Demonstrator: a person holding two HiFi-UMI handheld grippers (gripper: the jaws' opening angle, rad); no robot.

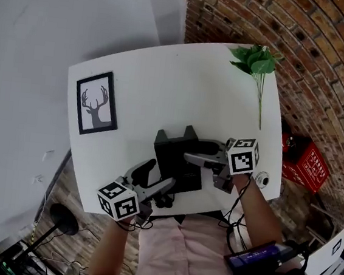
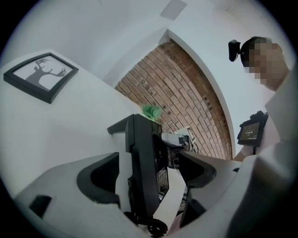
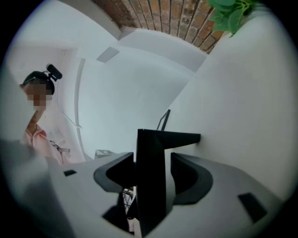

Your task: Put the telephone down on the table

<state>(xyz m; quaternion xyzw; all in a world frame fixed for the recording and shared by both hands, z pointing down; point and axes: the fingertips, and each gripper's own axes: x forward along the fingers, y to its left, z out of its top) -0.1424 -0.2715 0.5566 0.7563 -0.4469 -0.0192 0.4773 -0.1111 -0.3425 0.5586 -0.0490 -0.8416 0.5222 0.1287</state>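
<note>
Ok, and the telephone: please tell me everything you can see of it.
The telephone is a black desk set, matt plastic by its look, with a keypad on its face, a flat prop behind and a coiled cord at its near end. It sits near the front edge of the white table, tilted up on the prop, whose foot seems to meet the table. It stands between the open left claw and the open right claw; neither appears to press on it.
</note>
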